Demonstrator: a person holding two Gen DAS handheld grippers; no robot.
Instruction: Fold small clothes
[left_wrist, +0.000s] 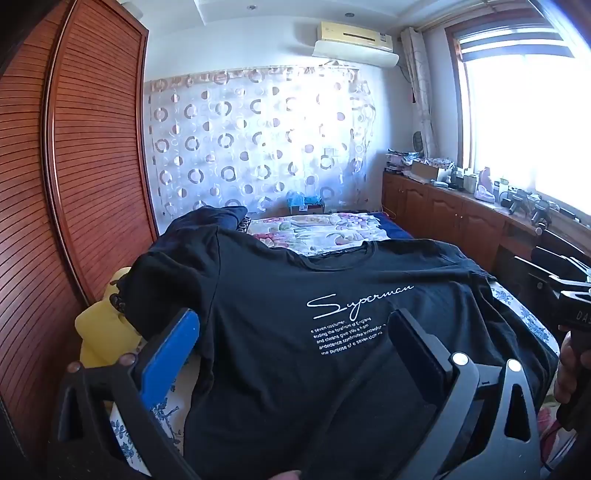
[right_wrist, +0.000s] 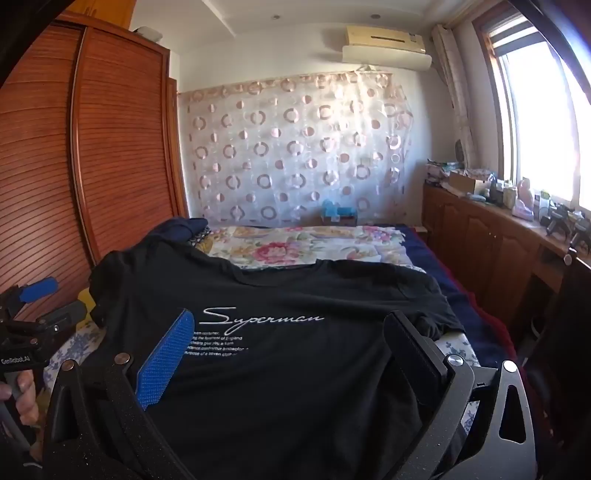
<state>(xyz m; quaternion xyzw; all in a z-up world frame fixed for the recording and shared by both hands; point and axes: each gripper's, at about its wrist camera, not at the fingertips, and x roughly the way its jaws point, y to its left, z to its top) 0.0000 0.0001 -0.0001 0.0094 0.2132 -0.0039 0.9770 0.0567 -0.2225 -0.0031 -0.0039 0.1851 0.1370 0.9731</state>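
A black T-shirt (left_wrist: 295, 295) with white "Superman" lettering lies spread face up on the bed, neck towards the far end; it also shows in the right wrist view (right_wrist: 280, 314). My left gripper (left_wrist: 295, 332) is open, its fingers wide apart above the shirt's lower half. My right gripper (right_wrist: 291, 339) is open too, hovering over the shirt's lower right part. The right gripper shows at the right edge of the left wrist view (left_wrist: 569, 295). The left gripper shows at the left edge of the right wrist view (right_wrist: 33, 317).
The bed carries a floral quilt (left_wrist: 325, 229) and a dark garment (left_wrist: 214, 218) at the far left. A yellow object (left_wrist: 103, 328) lies by the wooden wardrobe (left_wrist: 74, 166). Low wooden cabinets (left_wrist: 443, 210) with clutter run under the window on the right.
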